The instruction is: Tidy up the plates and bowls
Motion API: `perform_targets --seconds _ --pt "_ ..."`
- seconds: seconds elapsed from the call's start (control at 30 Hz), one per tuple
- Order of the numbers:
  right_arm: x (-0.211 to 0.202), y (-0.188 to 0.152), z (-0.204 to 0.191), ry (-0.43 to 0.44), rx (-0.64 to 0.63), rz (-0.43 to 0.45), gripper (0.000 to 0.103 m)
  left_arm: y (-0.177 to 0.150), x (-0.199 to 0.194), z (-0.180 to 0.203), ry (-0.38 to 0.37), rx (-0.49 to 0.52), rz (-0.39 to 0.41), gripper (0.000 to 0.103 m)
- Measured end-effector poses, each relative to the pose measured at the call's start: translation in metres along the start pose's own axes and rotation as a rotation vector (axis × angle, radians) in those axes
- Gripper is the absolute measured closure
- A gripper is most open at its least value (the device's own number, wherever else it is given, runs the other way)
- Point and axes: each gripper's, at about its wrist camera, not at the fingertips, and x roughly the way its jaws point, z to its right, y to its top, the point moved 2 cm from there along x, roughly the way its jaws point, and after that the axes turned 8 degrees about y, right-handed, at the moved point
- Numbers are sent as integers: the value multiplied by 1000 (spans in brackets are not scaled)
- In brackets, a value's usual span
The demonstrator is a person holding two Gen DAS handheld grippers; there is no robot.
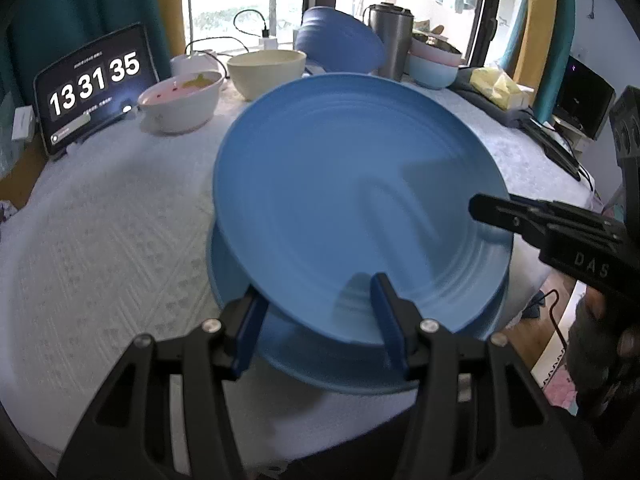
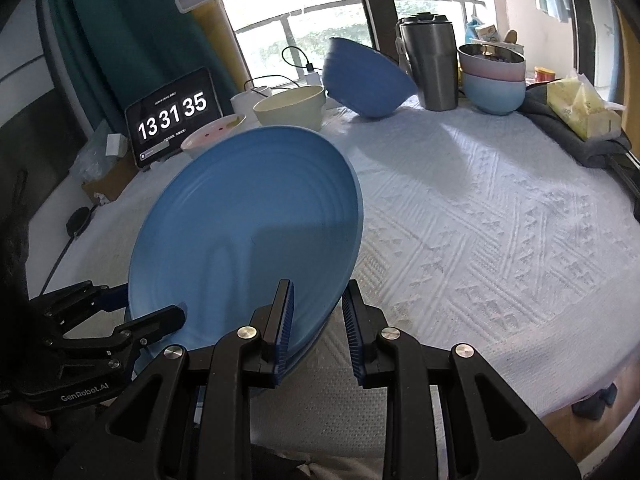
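Observation:
A light blue ribbed plate (image 1: 352, 184) (image 2: 240, 232) hangs tilted just above a second blue plate (image 1: 320, 372) that lies flat on the white tablecloth (image 1: 100, 240). My left gripper (image 1: 318, 324) is shut on the tilted plate's near rim, one pad on top and one beneath. In the right wrist view the left gripper (image 2: 150, 302) holds the plate's left edge. My right gripper (image 2: 318, 320) is shut on the plate's other side, its rim between the ribbed pads. From the left wrist view the right gripper (image 1: 494, 208) reaches in from the right.
Along the far edge stand a white bowl with pink inside (image 1: 180, 104), a cream bowl (image 1: 266, 70), a tipped dark blue bowl (image 2: 360, 76), a steel tumbler (image 2: 430, 64) and stacked pink and blue bowls (image 2: 492, 80). A tablet clock (image 1: 92, 88) leans far left; a yellow tissue pack (image 2: 576, 112) lies far right.

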Motion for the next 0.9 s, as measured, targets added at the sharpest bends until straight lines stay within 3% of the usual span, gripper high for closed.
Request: perform_targets --seconds 0.57,0.7,0.9 --pt "5 -2 0 0 5 -20 76 -6 -16 -4 50 53 45 47" --pt "6 -2 1 -3 8 -24 76 -7 -17 -8 57 65 60 33" --pt "5 -1 1 4 12 -20 76 -9 -14 -15 81 63 51 32"
